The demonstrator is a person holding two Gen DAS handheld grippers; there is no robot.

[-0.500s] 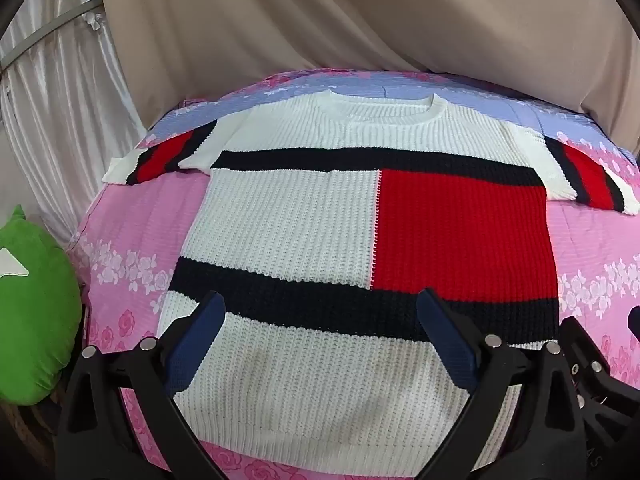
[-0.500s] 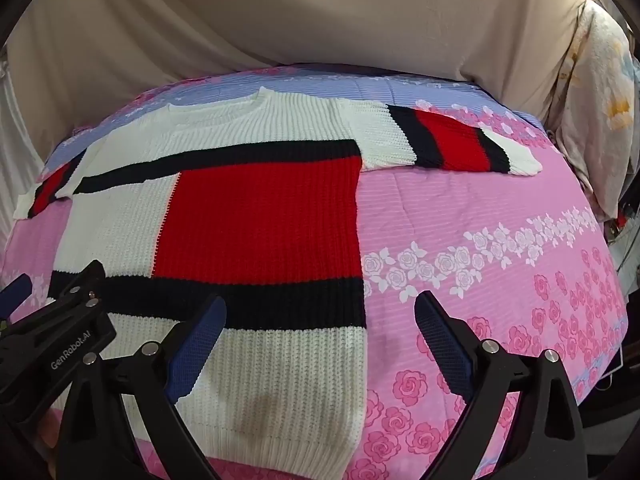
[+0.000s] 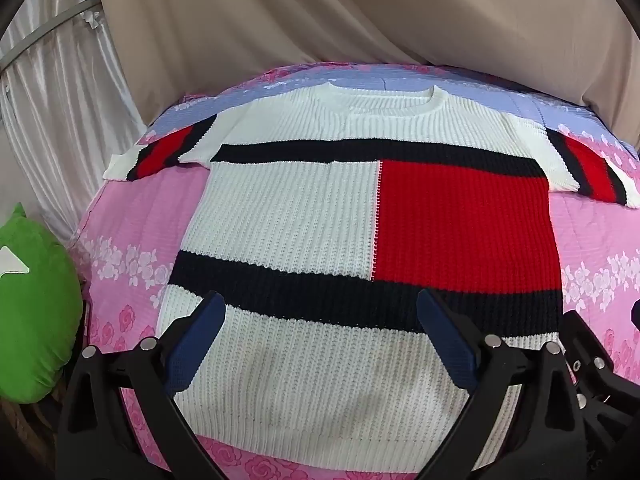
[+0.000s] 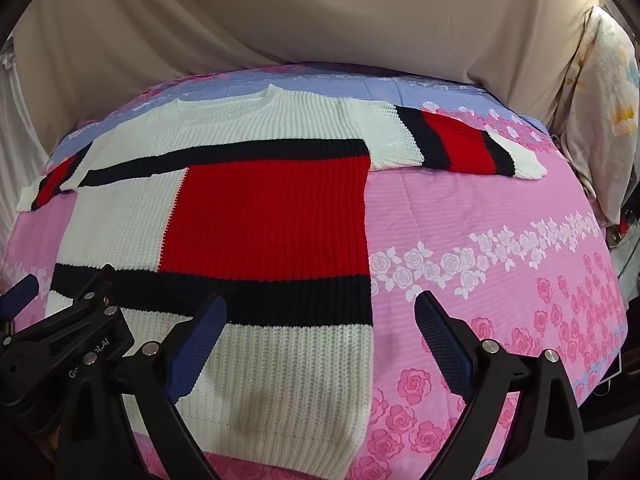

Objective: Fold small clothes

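A knitted sweater (image 3: pixel 312 216) in white, red and navy blocks lies flat, face up, on the bed with both short sleeves spread out; it also shows in the right wrist view (image 4: pixel 256 216). My left gripper (image 3: pixel 320 312) is open and empty, hovering above the white lower part near the hem. My right gripper (image 4: pixel 320 316) is open and empty, above the sweater's lower right edge, with one finger (image 4: pixel 196 348) over the knit and the other over the bedspread. The left gripper's body (image 4: pixel 68 344) shows at the left of the right wrist view.
The pink floral bedspread (image 4: pixel 500 248) covers the bed, with a lilac band at the far side. A green plush (image 3: pixel 32 312) sits at the bed's left edge. Beige drapes (image 3: pixel 360 20) hang behind. A pale floral pillow (image 4: pixel 600 92) stands at the far right.
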